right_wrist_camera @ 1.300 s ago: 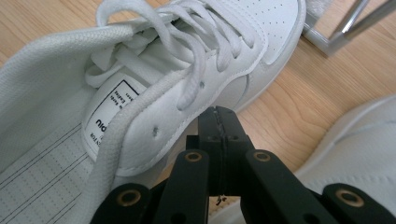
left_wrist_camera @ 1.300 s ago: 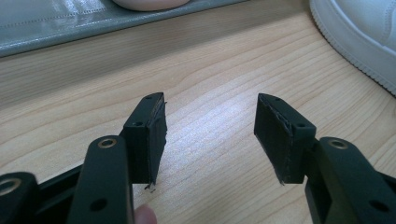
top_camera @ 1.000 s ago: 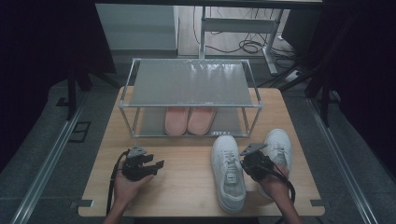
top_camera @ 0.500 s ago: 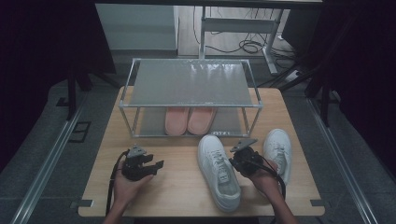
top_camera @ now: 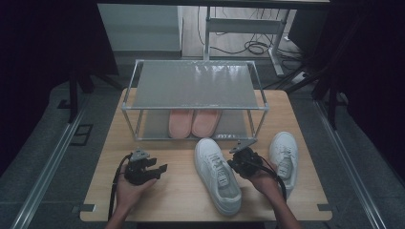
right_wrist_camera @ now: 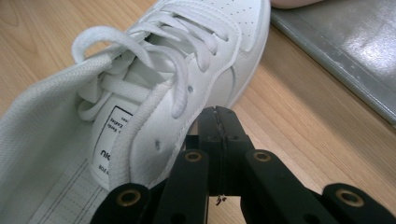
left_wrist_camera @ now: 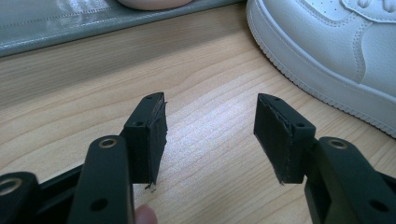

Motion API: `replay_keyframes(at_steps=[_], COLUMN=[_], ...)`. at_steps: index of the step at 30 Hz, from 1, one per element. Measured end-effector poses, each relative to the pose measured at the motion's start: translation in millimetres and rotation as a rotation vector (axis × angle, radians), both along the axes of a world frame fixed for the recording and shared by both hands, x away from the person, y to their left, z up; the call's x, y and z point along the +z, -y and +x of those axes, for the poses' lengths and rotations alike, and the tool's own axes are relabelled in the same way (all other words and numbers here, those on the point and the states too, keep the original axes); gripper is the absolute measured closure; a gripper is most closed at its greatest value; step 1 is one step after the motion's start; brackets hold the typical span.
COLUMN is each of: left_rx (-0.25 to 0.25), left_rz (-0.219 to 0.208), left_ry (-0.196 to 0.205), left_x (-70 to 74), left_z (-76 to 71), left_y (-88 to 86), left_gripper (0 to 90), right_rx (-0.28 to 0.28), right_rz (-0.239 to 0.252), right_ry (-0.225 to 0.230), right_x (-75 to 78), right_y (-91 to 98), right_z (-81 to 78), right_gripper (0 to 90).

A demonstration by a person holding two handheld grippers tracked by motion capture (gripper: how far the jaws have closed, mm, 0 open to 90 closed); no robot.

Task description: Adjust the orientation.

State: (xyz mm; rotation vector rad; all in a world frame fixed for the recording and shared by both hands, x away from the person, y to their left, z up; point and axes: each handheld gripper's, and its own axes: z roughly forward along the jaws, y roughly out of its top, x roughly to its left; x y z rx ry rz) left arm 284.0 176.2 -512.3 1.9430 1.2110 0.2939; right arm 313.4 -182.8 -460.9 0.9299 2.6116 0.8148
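On my left, the left claw (top_camera: 152, 168) sits in my hand low over the bare wooden surface (top_camera: 176, 191), its jaws spread apart with nothing between them; in the left gripper view the wood grain shows through the gap. Ahead stands a two-tier metal rack (top_camera: 196, 86) with a pair of pink slippers (top_camera: 193, 122) on its lower shelf. Moving right, a white sneaker (top_camera: 217, 174) lies on the surface, toe toward the rack. The right claw (top_camera: 242, 151) rests just beside its right flank, jaws pressed together on nothing, right against the collar. Farther right, a second white sneaker (top_camera: 283, 153) lies apart from the first.
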Motion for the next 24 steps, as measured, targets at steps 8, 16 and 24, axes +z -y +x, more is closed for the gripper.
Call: replay_keyframes(at_steps=[8, 16, 24], left_rx=[0.005, 0.003, 0.003], left_rz=[-0.004, -0.003, 0.001], left_ry=[0.001, 0.002, 0.002], left_x=[0.6, 0.6, 0.5], left_z=[-0.2, -0.3, -0.4], left_y=[-1.2, -0.6, 0.5], left_gripper=[44.4, 44.3, 44.4], right_rx=[-0.022, -0.007, 0.062], right_rz=[0.078, 0.194, 0.235], right_ry=[0.024, 0.057, 0.068], right_x=[9.0, 23.8, 27.7], right_y=[15.1, 38.2, 34.5], right_z=[-8.5, -35.2, -62.1], right_gripper=[89.9, 89.9, 89.9])
